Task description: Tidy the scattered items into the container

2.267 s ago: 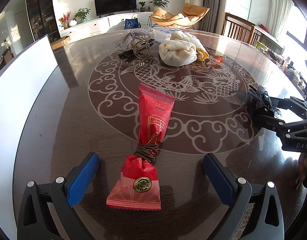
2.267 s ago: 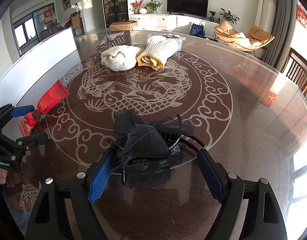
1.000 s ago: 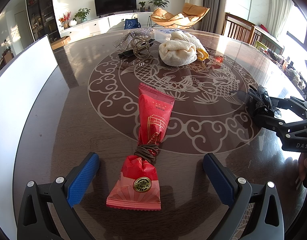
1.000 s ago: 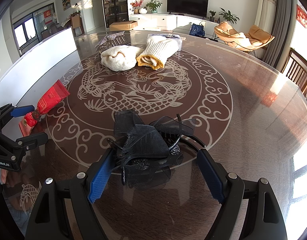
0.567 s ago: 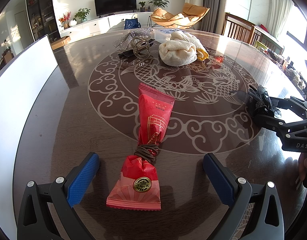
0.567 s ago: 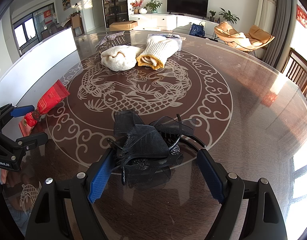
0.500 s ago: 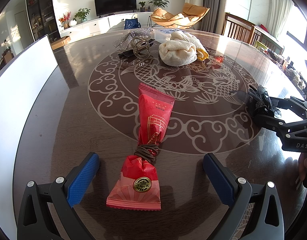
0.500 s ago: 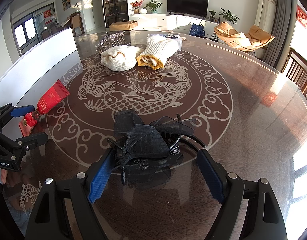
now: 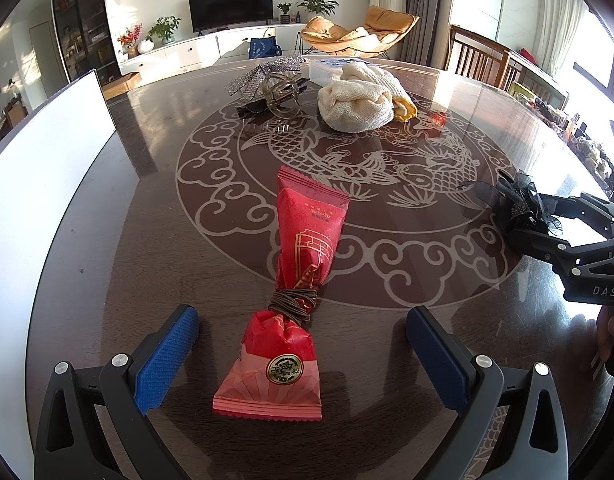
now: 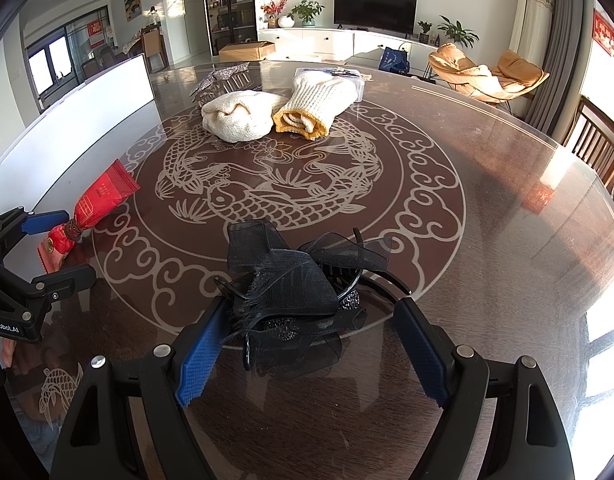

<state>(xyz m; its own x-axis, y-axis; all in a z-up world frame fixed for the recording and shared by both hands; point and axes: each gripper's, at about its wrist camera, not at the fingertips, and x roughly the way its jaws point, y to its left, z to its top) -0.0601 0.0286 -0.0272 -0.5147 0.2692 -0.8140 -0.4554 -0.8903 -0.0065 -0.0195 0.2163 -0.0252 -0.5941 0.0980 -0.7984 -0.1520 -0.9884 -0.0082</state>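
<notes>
Red packet (image 9: 295, 280) lies between open left tongs (image 9: 303, 344).

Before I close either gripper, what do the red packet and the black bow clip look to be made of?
Red packet: thin glossy plastic film, probably; crinkled, zigzag-cut ends, cinched by a brown cord.
Black bow clip: sheer stiff mesh ribbon, frayed at one edge, over what looks like a hard plastic claw with sparkly beading.

Table (image 9: 507, 128): dark wood under a glossy, reflective top. Snack packet (image 9: 303, 240): shiny red foil-like wrap, cinched with brown cord. Gloves (image 10: 267, 114): cream knit cloth; hair bow (image 10: 291, 280): sheer black mesh.
</notes>
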